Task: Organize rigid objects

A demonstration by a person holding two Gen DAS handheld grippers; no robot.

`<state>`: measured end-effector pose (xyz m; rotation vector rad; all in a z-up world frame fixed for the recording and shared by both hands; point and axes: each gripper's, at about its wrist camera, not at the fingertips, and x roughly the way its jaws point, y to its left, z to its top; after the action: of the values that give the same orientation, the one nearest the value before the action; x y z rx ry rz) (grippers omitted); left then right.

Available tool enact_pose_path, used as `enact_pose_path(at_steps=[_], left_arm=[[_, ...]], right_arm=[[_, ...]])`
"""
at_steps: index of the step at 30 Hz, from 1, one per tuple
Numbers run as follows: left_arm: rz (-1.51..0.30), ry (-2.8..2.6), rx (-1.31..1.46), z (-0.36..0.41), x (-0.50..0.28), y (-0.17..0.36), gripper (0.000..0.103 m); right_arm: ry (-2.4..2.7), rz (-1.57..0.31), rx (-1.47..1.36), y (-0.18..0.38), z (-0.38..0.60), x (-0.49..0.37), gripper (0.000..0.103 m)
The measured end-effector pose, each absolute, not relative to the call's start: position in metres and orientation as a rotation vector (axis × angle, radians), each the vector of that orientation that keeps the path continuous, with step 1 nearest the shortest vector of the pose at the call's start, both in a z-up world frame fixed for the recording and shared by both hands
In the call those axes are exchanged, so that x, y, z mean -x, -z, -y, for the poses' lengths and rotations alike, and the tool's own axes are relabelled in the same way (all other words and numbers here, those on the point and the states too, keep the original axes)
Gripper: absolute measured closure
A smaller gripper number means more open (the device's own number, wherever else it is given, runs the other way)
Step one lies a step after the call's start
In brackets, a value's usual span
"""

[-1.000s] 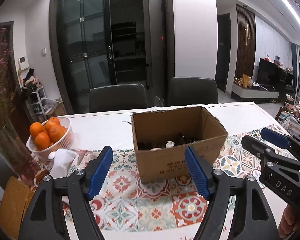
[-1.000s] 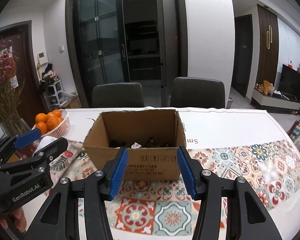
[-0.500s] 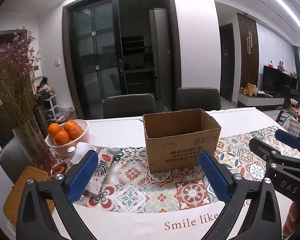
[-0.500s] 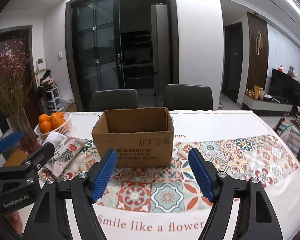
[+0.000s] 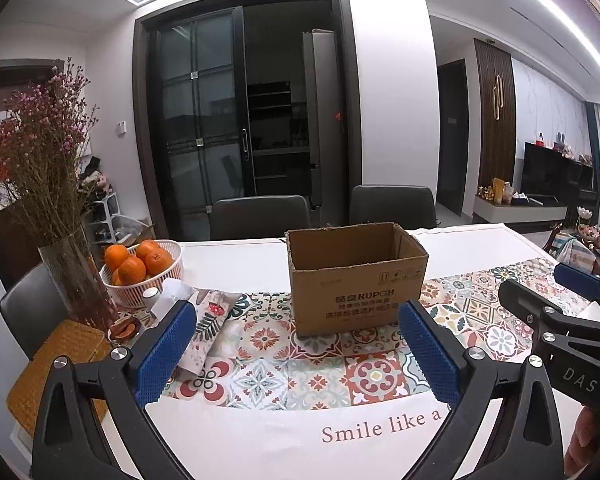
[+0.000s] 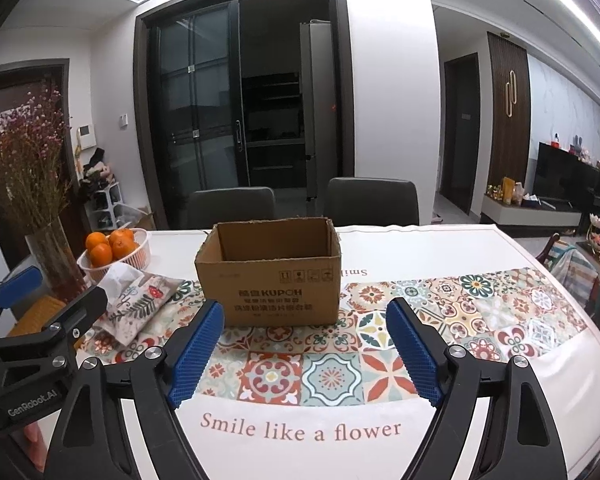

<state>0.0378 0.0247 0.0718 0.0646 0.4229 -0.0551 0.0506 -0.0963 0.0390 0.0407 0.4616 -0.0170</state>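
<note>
An open brown cardboard box (image 5: 356,280) stands on the patterned table runner in the middle of the table; it also shows in the right wrist view (image 6: 272,276). Its inside is hidden from here. My left gripper (image 5: 296,344) is open and empty, held back over the table's near edge. My right gripper (image 6: 306,344) is open and empty, also near the front edge. The right gripper shows at the right of the left wrist view (image 5: 560,312); the left gripper shows at the left of the right wrist view (image 6: 40,320).
A white basket of oranges (image 5: 140,268) and a glass vase of dried flowers (image 5: 76,280) stand at the left. A floral fabric pouch (image 5: 208,332) with a white tissue lies beside them. A woven mat (image 5: 56,364) lies at the left edge. Two dark chairs (image 5: 260,216) stand behind the table.
Both grippers have pulled back and away from the box toward the table's near edge, and their jaws have opened wider. The box's contents are no longer visible.
</note>
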Motion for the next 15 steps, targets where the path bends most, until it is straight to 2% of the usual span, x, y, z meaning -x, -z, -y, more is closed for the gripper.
enact_pose_path(at_steps=[15], left_arm=[[-0.385, 0.045, -0.072, -0.026, -0.013, -0.078, 0.000]], right_arm=[[0.016, -0.430, -0.022, -0.045, 0.096, -0.033, 0.017]])
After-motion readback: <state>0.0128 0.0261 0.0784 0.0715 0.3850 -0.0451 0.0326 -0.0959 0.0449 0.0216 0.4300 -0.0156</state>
